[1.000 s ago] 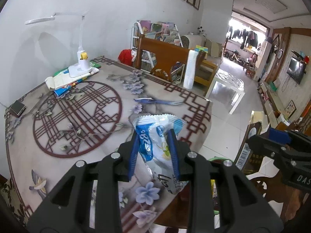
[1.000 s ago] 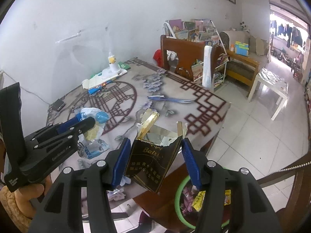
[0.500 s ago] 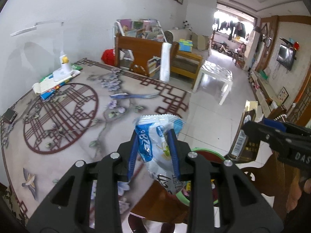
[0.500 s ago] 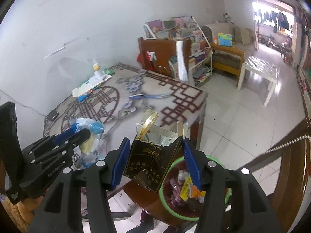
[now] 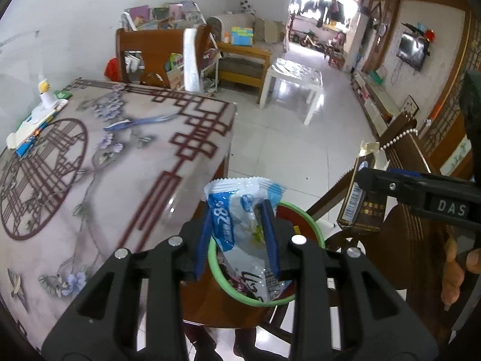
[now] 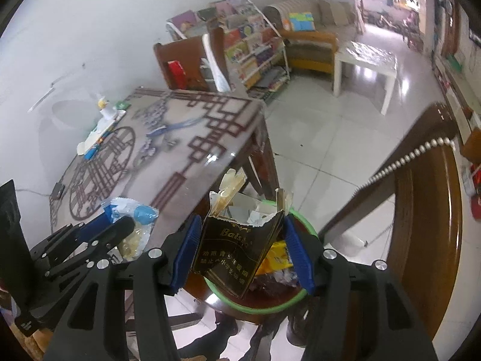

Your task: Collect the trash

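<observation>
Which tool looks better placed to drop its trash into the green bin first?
Probably right. The right tool, jaws just opening around the dark carton, hangs over the green bin; the left tool grips its wrapper above the near rim.

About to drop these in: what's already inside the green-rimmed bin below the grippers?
Inside the green-rimmed bin lie crumpled wrappers: a yellow one and dark purplish ones. The black cigarette pack and blue-white snack wrapper cover most of the rest, so its fill level is unclear.

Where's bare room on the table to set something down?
Free: the table near half, from the lattice border to the edge. Crowded: the far-left corner by the wall, with the lamp base and booklets. Past the edge: the green bin, part full.
</observation>
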Demonstrator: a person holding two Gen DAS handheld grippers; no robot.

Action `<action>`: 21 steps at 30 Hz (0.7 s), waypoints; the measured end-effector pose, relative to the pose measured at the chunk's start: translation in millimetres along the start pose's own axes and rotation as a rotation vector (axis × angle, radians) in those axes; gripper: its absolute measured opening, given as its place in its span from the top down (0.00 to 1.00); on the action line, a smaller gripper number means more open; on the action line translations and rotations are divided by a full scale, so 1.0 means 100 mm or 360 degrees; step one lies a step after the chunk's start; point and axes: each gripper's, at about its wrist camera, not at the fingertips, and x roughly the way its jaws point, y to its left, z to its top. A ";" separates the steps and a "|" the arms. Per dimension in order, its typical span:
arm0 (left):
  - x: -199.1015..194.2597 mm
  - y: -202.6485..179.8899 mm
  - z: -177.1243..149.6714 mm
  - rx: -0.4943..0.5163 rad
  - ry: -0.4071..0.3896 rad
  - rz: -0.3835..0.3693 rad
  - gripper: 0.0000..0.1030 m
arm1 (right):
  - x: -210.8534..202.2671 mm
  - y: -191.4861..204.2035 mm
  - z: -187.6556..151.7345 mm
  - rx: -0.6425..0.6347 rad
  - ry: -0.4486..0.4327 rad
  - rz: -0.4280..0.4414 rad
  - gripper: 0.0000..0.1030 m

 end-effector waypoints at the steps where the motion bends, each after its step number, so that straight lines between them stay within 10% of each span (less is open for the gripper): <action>1: 0.05 -0.04 0.01 0.0008 0.0008 -0.0002 0.71 | 0.00 -0.04 -0.01 0.0012 0.0009 -0.0003 0.44; 13: 0.20 -0.16 0.11 0.0025 0.0019 0.0018 0.21 | 0.05 -0.25 0.00 0.0078 0.0053 -0.0020 0.28; 21: -0.32 -0.04 0.49 -0.0019 -0.0294 0.0151 0.06 | -0.31 -0.12 0.19 0.0012 -0.0274 0.0022 0.22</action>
